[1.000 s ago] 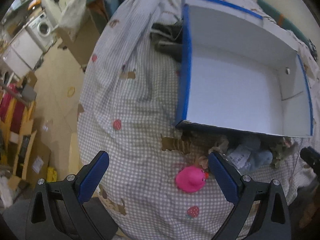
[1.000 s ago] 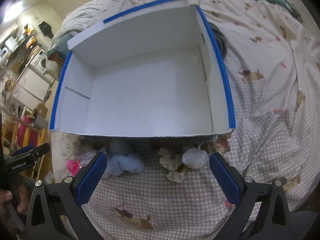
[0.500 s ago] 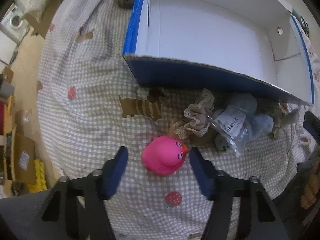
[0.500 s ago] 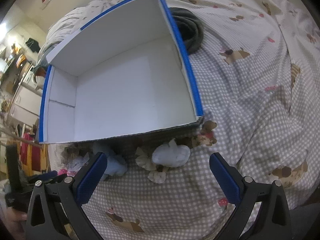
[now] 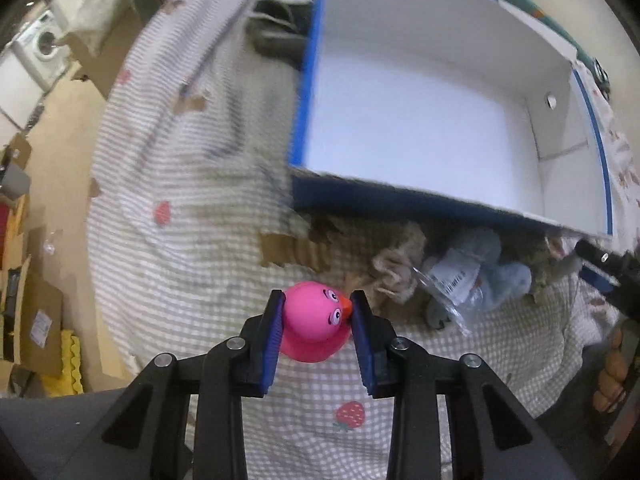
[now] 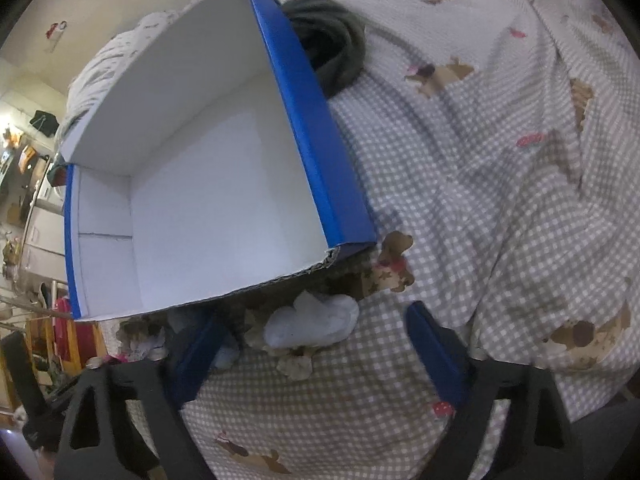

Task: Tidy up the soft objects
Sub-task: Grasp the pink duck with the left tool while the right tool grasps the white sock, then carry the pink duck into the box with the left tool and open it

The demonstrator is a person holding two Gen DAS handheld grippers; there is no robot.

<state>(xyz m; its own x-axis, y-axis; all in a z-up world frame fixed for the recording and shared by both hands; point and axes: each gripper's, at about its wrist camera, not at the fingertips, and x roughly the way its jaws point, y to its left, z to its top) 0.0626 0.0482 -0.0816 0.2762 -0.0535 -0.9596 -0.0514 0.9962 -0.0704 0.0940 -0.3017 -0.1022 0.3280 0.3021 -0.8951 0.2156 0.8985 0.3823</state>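
grey-checked bedding (image 5: pixel 192 248) carries everything. round pink rubber duck (image 5: pixel 314 322) is pinched by the left gripper (image 5: pixel 316 316) near the blue-and-white cardboard box (image 5: pixel 420 128); it could squirt out if squeezed harder. right gripper (image 6: pixel 316 344) is spread wide.

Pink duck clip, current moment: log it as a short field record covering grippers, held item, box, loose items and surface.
left gripper: shut on the pink duck
right gripper: open, holding nothing, above the white soft toy
box: blue outside, white inside, nothing in it
loose items: bagged light-blue plush, lace-trimmed cloth, small teddy bear, all beside the box's near wall
surface: checked bedsheet
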